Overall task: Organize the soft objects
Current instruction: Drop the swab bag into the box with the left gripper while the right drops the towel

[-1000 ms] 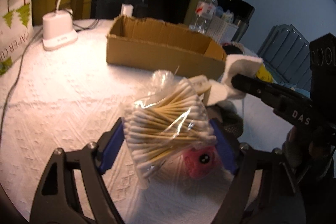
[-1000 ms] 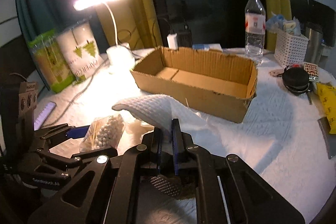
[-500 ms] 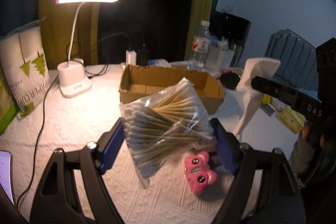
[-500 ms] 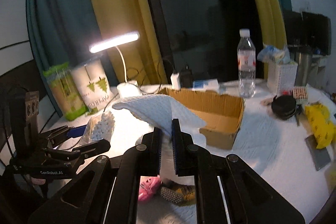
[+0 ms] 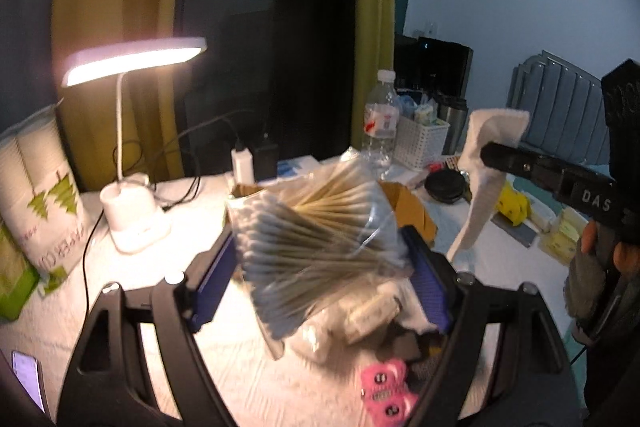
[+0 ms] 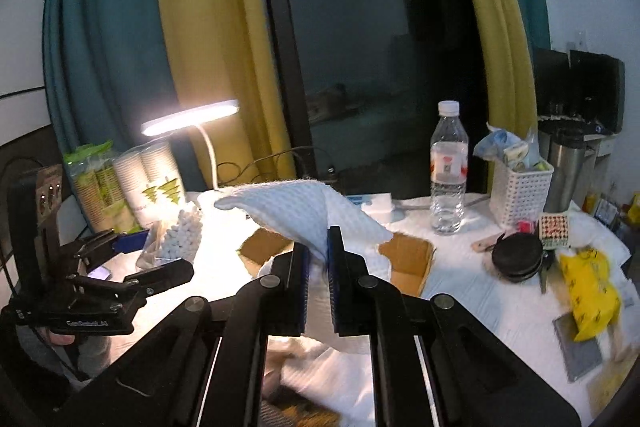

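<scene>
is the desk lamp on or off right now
On. The desk lamp head glows bright in both views and throws warm light on the white table cover around its base.

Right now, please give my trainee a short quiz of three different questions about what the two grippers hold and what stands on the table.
1. True or false: the left gripper is shut on the bag of cotton swabs.
2. What hangs from the right gripper? A) a yellow packet B) a white cloth C) a pink toy
3. Fill in: the water bottle stands beside the white ______ on the table.

Key
1. True. The bag is clamped between both blue pads, lifted above the cardboard box.
2. B. The white cloth is pinched between the fingers and drapes down.
3. Basket: the white basket, with small packets in it.
</scene>
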Demonstrator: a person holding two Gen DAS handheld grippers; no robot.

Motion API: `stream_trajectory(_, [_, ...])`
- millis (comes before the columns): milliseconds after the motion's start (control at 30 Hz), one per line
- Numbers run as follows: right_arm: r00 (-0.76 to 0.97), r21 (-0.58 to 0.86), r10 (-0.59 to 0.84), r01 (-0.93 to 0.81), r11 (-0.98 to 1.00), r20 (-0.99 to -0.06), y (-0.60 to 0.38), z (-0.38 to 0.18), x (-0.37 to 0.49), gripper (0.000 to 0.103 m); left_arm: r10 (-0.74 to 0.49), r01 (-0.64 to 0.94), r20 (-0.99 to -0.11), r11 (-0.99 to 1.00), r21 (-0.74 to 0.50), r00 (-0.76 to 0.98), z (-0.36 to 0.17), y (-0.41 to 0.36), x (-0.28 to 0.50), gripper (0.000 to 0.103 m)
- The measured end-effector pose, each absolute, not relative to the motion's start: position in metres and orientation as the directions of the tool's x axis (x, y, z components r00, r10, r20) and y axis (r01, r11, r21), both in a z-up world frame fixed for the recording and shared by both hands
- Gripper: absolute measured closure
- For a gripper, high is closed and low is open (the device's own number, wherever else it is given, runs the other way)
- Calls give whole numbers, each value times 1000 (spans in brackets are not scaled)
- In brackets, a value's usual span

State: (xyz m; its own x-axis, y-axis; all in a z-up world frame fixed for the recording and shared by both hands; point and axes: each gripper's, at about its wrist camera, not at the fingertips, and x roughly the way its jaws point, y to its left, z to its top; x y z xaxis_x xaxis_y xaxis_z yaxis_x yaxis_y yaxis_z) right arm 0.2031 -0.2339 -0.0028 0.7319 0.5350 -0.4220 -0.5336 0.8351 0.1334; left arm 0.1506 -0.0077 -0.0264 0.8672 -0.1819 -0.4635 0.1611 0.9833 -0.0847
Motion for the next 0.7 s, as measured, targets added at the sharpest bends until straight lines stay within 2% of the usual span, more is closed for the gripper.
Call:
stream_trajectory(200, [749,128,513,-511,850,-418,-241,-5,238,94,-184,180,-389,983,-49,903,-31,-20,186,23])
stream_trajectory(433, [749,108,479,-488,866,-457,-236,-26,283,94,-219,197,-454,976,-97,863,-60,-31,243,23])
stream_trajectory(700, [688,134,464,-477,869,-559,-220,-77,325,94,-259,191,-574,965,-178,777,-104,-31,286,22])
